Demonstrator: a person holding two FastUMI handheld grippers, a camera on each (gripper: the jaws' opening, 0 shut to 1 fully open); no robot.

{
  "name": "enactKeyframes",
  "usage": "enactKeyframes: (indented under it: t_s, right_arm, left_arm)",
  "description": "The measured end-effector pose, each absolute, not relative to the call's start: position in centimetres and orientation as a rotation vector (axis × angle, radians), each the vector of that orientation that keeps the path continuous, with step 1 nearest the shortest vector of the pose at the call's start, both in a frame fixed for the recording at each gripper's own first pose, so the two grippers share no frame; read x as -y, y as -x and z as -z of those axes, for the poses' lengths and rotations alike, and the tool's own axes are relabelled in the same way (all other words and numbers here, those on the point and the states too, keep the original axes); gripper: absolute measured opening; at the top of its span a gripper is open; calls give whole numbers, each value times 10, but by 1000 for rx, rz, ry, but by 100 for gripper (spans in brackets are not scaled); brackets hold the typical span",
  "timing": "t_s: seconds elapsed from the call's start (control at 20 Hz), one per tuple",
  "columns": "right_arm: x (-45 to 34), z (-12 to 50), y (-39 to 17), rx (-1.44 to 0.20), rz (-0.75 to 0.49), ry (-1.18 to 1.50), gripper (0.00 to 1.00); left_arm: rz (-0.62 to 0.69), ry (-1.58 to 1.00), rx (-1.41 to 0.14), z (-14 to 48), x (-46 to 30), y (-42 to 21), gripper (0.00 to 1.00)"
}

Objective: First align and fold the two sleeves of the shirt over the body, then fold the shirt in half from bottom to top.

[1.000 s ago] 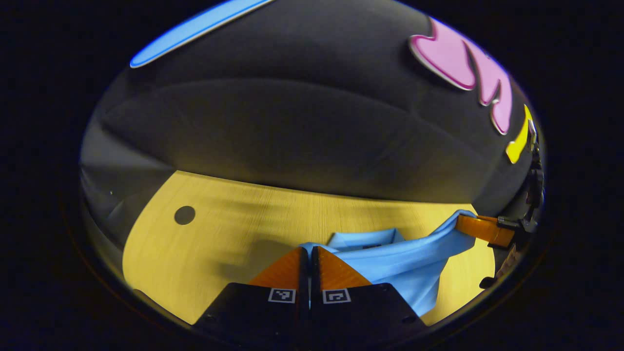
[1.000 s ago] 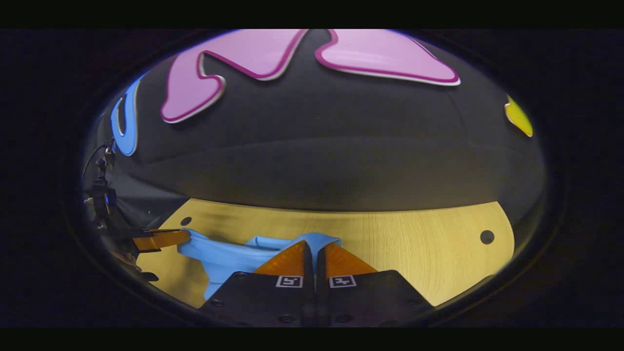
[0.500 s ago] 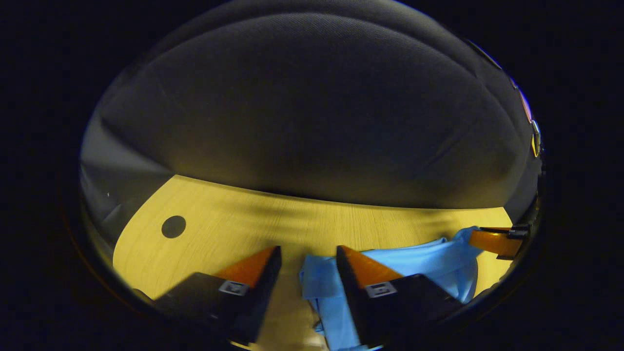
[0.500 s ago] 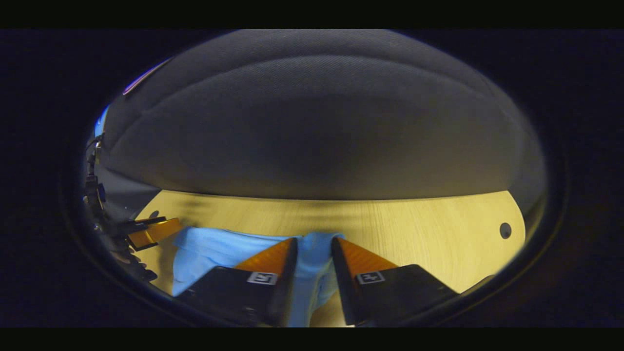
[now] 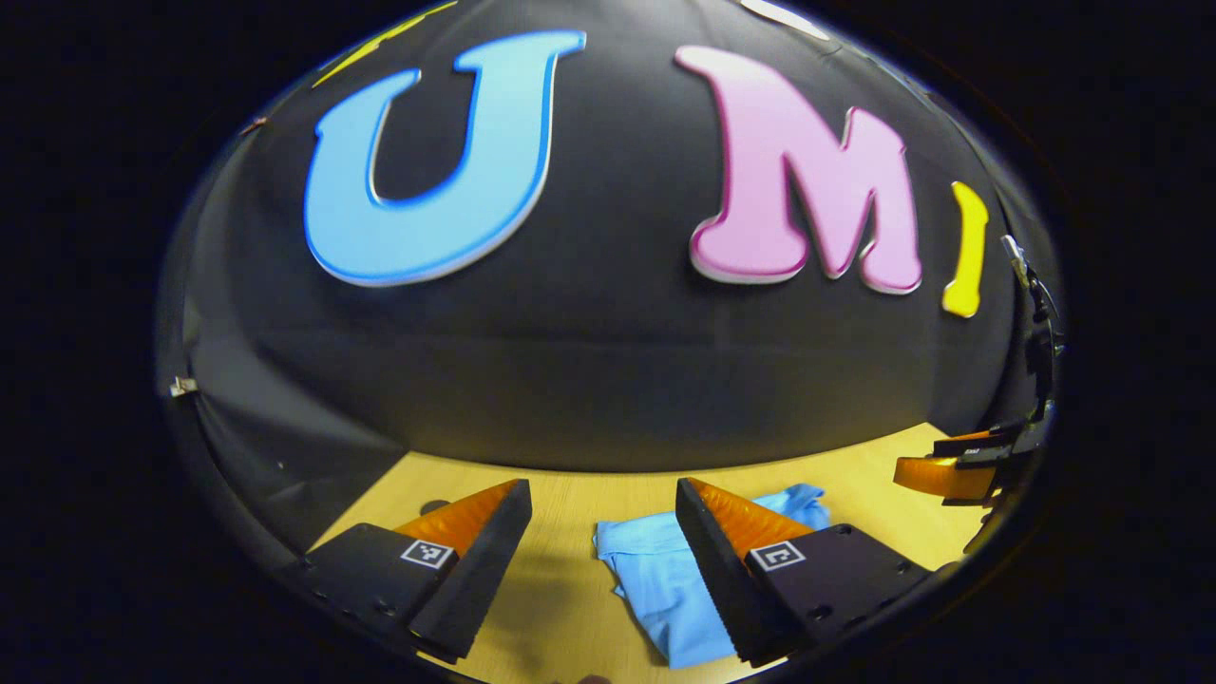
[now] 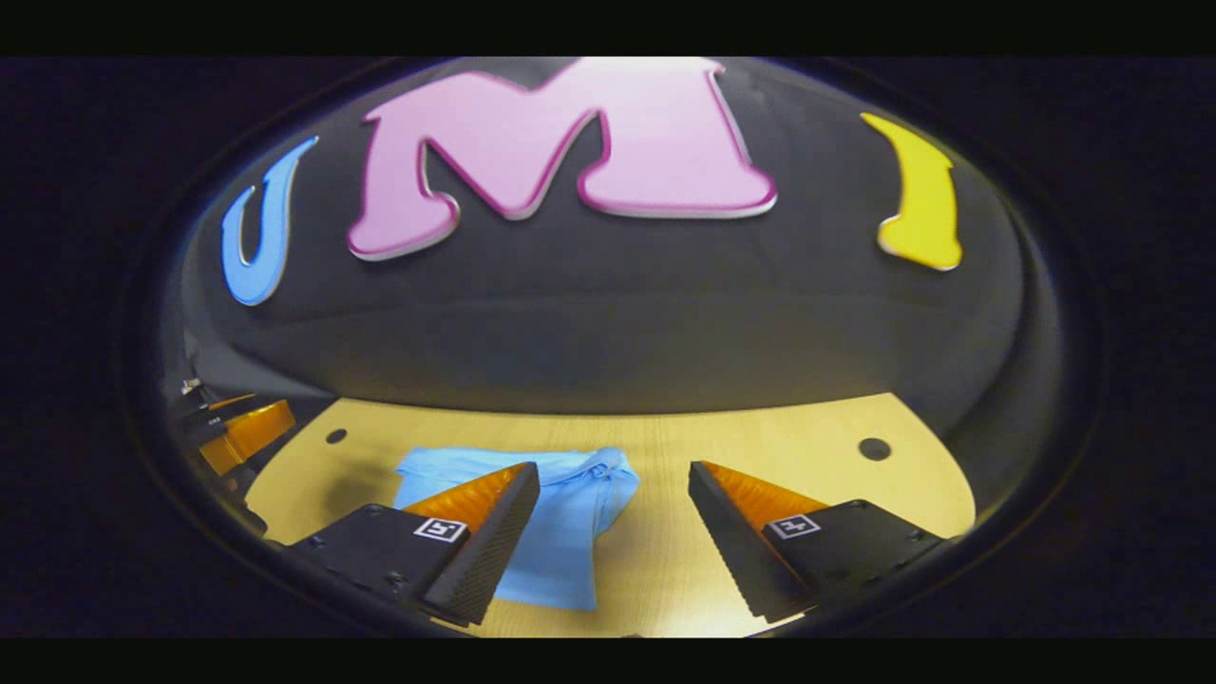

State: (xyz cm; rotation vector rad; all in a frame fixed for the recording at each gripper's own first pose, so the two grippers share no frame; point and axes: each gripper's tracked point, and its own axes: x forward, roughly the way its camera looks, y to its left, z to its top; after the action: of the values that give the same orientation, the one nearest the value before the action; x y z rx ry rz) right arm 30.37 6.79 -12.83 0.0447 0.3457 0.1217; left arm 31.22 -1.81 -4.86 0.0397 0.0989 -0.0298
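Both hand-held grippers lifted off, now wide open, empty; shirt (image 6: 560,532) lies folded, light blue

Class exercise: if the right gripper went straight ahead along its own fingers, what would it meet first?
Probably bare table, then the wall. The right gripper is open, raised and pointing across the tabletop; the shirt lies left of its centre line, partly behind one finger. Depth is hard to judge here.
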Motion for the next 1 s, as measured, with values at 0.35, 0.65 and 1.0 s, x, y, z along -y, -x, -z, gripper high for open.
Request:
enactKeyframes:
  t_s: [0.35,0.65,1.0]
  right_arm:
    - [-51,-5,-154,-115,-86,-50,98]
    - [-55,-70,-28,21,-90,-91,98]
    - [-77,-69,91,37,-146,-30,98]
  left_arm:
    - [113,9,33,-37,32,-141,97]
    - [110,-11,98,-64,21,-15,97]
    - [71,5,135,-34,12,95,97]
